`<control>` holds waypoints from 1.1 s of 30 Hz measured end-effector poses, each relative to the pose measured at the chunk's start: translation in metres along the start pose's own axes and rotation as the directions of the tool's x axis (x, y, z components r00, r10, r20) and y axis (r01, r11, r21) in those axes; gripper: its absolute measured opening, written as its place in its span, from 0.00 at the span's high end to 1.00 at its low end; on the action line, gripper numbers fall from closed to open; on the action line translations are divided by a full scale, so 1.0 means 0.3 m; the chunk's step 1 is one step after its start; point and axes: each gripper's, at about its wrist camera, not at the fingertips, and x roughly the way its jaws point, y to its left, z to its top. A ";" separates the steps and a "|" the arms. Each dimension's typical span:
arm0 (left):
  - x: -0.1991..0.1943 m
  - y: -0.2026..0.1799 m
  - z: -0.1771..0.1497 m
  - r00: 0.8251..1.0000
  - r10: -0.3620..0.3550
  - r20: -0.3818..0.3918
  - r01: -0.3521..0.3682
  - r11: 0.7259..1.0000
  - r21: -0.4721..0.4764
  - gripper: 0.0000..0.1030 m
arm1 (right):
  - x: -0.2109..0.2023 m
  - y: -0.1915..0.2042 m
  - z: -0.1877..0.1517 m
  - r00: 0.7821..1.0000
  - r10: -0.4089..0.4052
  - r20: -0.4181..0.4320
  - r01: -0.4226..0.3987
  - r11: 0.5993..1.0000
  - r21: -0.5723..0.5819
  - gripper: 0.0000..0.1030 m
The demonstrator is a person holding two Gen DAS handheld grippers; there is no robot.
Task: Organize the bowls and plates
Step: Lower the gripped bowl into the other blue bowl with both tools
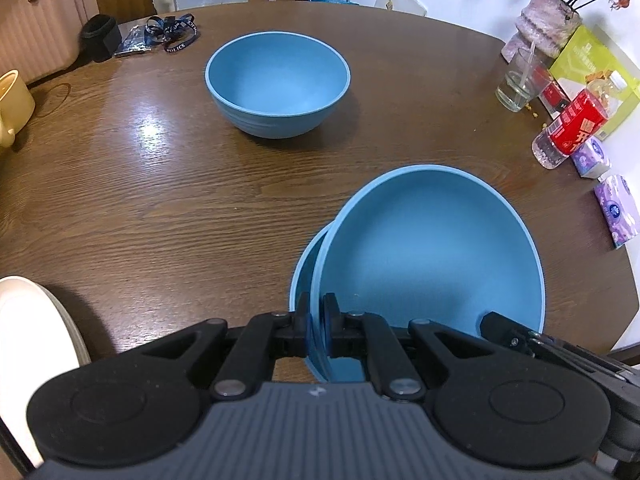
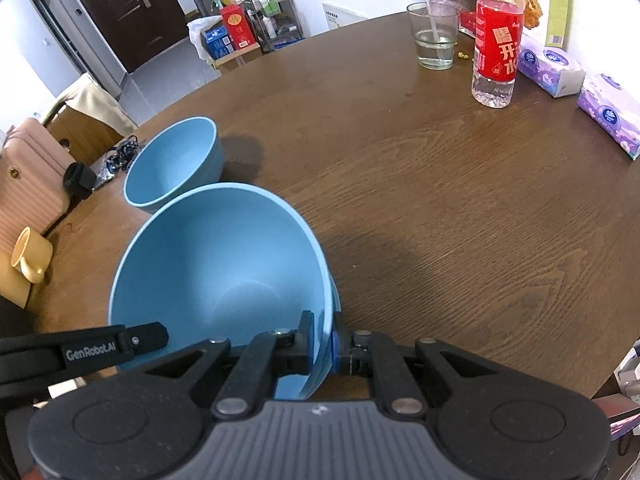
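**Both grippers pinch the nested blue bowls**

Left gripper (image 1: 316, 330) is clamped on the near rim of the nested bowls; we see its jaws closed on the blue wall, one pad outside, one inside. Right gripper (image 2: 322, 340) is likewise closed on the rim, at the bowls' right side. We count two bowls here: an inner bowl (image 1: 432, 256) sitting tilted in an outer bowl (image 1: 306, 272), whose edge peeks out at the left. In the right wrist view the inner bowl (image 2: 216, 264) fills the near left, and the left gripper's finger shows at its lower left.

A third, single bowl (image 1: 278, 82) stands upright on the wooden table (image 1: 160, 184), well apart from the pair and farther from us. A white plate (image 1: 32, 336) lies at the near left edge. A yellow mug (image 2: 30, 256) sits at the far left. Along the right edge we see a drinking glass (image 2: 434, 38), a water bottle (image 2: 496, 40) and tissue packs (image 2: 552, 66).
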 end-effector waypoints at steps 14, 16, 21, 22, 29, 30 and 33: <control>0.049 -0.007 -0.001 1.000 0.024 -0.003 -0.024 0.999 0.031 0.93 | 0.051 0.018 -0.007 0.999 -0.040 0.003 0.040 0.998 -0.053 0.92; 0.052 -0.010 -0.001 1.000 0.028 -0.005 -0.027 0.999 0.033 0.92 | 0.051 0.022 -0.008 0.999 -0.043 0.004 0.044 0.998 -0.055 0.92; 0.056 -0.013 -0.008 0.999 0.034 -0.002 -0.034 0.998 0.045 0.92 | 0.057 0.024 -0.013 0.999 -0.050 0.005 0.051 0.997 -0.063 0.92; 0.056 -0.015 -0.008 0.999 0.036 -0.002 -0.036 0.998 0.048 0.92 | 0.059 0.024 -0.014 0.999 -0.053 0.005 0.053 0.996 -0.065 0.92; 0.063 -0.020 -0.007 0.999 0.046 -0.003 -0.046 0.998 0.053 0.92 | 0.069 0.023 -0.013 0.998 -0.056 0.003 0.056 0.996 -0.068 0.92; 0.062 -0.021 -0.007 0.999 0.049 -0.003 -0.048 0.997 0.056 0.92 | 0.070 0.023 -0.012 0.998 -0.057 0.004 0.057 0.996 -0.068 0.92; 0.060 -0.024 -0.005 0.998 0.058 -0.001 -0.058 0.996 0.061 0.92 | 0.073 0.026 -0.014 0.998 -0.057 0.003 0.057 0.996 -0.068 0.92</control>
